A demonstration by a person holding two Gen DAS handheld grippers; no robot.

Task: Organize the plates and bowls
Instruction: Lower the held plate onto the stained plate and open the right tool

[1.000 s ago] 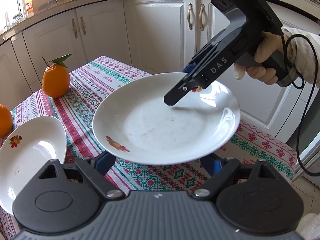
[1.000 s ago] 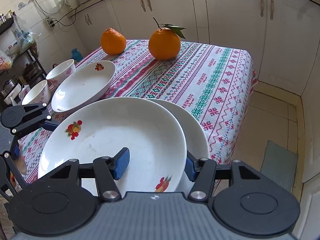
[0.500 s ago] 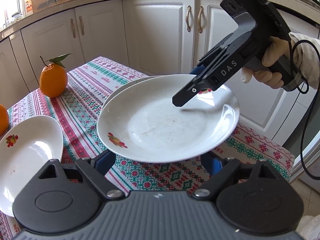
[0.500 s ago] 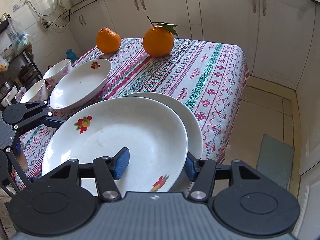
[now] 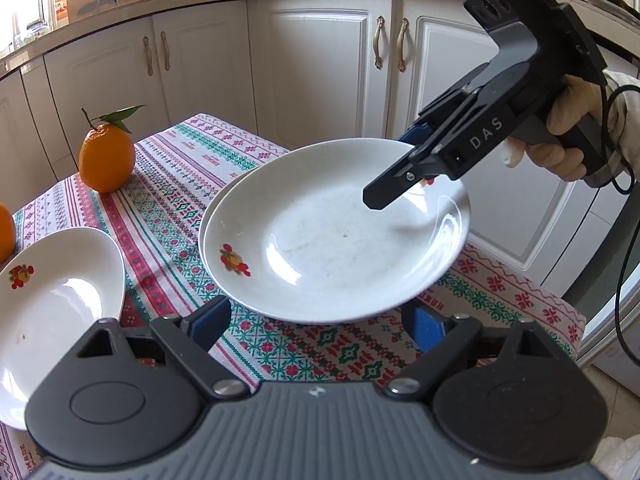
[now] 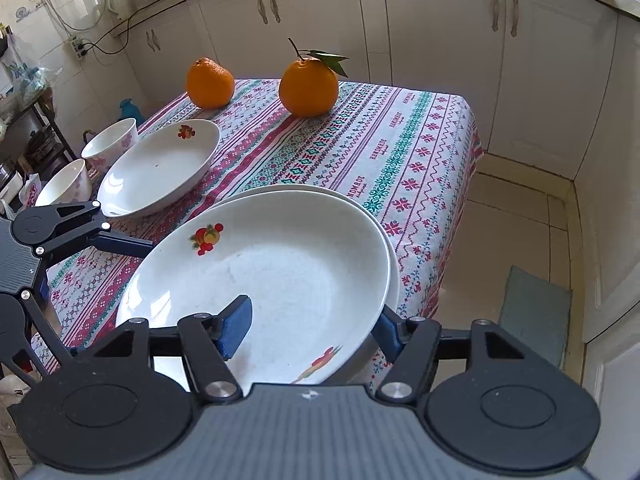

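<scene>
Two fruit-print plates [image 6: 256,276] are now sitting stacked near the table corner; my right gripper [image 6: 310,326] is just opening off the top rim, while I'm keeping the left gripper [image 5: 316,322] wide and empty. A third plate [image 6: 160,166] and two bowls [image 6: 110,146] are waiting.

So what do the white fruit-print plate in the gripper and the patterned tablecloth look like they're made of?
The top plate looks like glazed ceramic or porcelain, though melamine can't be ruled out: it is smooth, glossy white, with sharp window glints on its rim and a printed fruit motif. The tablecloth looks like woven fabric with a matte finish: the banded red and green pattern reads as stitched, and the cloth drapes softly over the table edge.
</scene>
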